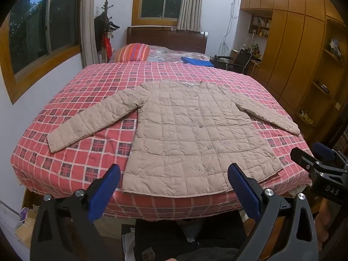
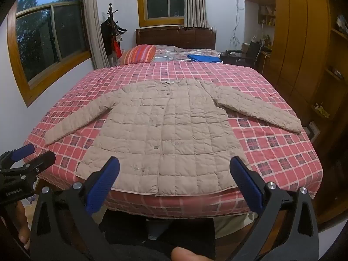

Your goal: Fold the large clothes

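Observation:
A beige quilted jacket [image 1: 184, 128] [image 2: 165, 128] lies flat and front-up on the red checked bedspread [image 1: 87, 152] [image 2: 278, 152], both sleeves spread out to the sides, hem at the bed's near edge. My left gripper [image 1: 174, 171] hangs open in front of the hem, off the bed, its blue pads wide apart and holding nothing. My right gripper [image 2: 175, 165] is open too, just short of the hem, apart from the cloth. Each gripper shows at the edge of the other's view: the right gripper [image 1: 317, 161] and the left gripper [image 2: 32, 154].
A striped pillow [image 1: 132, 52] and a folded blue cloth [image 1: 198, 61] lie at the head of the bed. Wooden wardrobes [image 1: 293, 50] line the right wall, a coat stand [image 1: 106, 21] is at the back left. A person's hand [image 2: 21, 228] holds a handle.

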Demonstrator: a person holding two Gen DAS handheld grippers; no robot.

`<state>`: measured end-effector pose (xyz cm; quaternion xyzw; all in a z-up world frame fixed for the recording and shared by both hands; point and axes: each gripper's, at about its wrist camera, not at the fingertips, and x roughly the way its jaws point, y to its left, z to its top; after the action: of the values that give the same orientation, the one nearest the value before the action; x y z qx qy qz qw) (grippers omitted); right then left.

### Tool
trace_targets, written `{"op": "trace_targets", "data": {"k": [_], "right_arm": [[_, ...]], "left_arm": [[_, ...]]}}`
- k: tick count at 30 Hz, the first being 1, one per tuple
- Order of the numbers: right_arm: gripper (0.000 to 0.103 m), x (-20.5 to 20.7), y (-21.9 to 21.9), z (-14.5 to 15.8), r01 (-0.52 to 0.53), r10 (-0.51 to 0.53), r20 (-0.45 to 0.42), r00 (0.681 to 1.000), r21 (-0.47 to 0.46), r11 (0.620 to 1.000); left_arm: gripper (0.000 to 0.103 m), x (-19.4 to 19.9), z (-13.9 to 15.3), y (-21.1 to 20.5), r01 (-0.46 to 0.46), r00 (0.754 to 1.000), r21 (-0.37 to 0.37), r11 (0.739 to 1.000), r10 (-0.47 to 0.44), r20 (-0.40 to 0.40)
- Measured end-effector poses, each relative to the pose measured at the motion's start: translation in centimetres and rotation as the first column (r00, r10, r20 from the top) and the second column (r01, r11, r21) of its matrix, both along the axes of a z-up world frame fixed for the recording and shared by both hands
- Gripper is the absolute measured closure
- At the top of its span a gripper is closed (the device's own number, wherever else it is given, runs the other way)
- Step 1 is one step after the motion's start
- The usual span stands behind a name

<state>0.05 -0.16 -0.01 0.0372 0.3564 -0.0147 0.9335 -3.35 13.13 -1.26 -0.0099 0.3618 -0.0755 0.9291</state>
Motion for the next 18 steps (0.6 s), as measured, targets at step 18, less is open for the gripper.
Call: {"op": "trace_targets", "data": {"k": [18], "right_arm": [[0.002,0.20,0.14,-0.35,0.007,-0.007,-0.002,1.000,-0.018,1.000]], "left_arm": [[0.004,0.03,-0.24,-0.11,-0.002,1.000,0.003,1.000,0.002,-0.007]]}}
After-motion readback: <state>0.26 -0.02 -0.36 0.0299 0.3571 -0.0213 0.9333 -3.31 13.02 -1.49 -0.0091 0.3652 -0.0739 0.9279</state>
